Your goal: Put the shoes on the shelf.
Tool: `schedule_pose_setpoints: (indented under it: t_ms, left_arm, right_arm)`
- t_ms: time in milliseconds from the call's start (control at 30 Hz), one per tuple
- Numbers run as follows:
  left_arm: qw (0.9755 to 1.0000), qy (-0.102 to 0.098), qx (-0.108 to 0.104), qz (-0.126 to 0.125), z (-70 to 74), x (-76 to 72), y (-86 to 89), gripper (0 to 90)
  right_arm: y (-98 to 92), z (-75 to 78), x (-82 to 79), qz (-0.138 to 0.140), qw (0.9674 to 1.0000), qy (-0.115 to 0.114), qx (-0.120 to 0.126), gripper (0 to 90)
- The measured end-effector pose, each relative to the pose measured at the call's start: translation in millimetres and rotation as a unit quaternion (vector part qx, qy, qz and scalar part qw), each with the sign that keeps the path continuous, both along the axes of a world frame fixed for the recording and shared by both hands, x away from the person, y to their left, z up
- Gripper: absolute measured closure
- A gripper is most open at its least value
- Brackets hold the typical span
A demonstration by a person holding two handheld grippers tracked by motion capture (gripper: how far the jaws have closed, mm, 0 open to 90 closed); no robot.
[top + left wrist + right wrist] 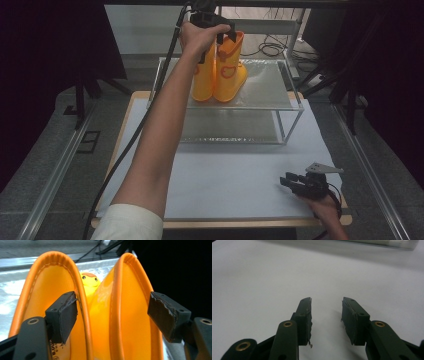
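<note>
Upright, glossy orange boots (220, 70); left gripper (220, 27) jaws wide, straddling cuffs; right gripper (295, 182) empty, parted.

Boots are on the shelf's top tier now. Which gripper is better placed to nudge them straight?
Left. The left gripper is open at the boots, with their cuffs between its jaws. The right gripper rests open on the white mat, far from the shelf.

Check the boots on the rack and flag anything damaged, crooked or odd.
Both orange boots stand upright, side by side on the rack's top shelf; nothing spilled. The wear is on the left gripper: its open pads look chipped and ragged at the edges, as do the right gripper's.
</note>
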State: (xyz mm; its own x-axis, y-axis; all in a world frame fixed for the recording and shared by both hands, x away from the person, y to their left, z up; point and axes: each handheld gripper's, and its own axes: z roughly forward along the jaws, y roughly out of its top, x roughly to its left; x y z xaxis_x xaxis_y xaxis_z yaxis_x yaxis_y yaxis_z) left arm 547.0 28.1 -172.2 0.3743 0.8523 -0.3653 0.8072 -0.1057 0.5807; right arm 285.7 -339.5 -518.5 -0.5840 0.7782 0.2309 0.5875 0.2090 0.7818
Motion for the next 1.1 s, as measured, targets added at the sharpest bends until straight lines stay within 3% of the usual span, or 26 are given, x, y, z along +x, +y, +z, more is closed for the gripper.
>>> schedule_pose_setpoints:
  t_ms: [267,400,567,667,733,900,1100]
  left_arm:
    - [0.9997,-0.002,0.025,-0.001,9.4,-0.7,-2.9,19.5]
    - [0.9998,-0.012,0.018,0.005,12.9,-2.3,1.3,19.5]
    - [0.9995,-0.031,-0.007,0.005,23.9,-7.3,12.3,24.2]
    - [0.9985,-0.052,-0.017,0.003,30.7,-12.4,21.3,33.2]
    - [0.9973,-0.064,-0.036,-0.001,35.2,-17.4,28.6,42.8]
    - [0.9947,-0.075,-0.067,-0.019,40.0,-26.4,45.3,64.5]
    - [0.9931,-0.086,-0.075,-0.029,39.4,-40.7,69.5,86.3]
  right_arm:
    - [-0.5,0.0,0.6,0.002,1.0,-0.001,0.001,59.2]
    - [-0.1,0.0,0.2,0.003,1.0,-0.003,0.0,59.1]
    - [-0.1,0.2,0.4,0.002,1.0,0.001,0.0,59.1]
    - [0.5,0.2,0.4,0.002,1.0,0.001,0.0,59.2]
    - [0.4,0.1,0.5,0.002,1.0,0.001,0.0,59.1]
    - [1.1,0.1,0.5,0.002,1.0,0.0,-0.002,59.1]
    - [1.1,0.0,0.5,0.001,1.0,0.0,-0.001,59.1]
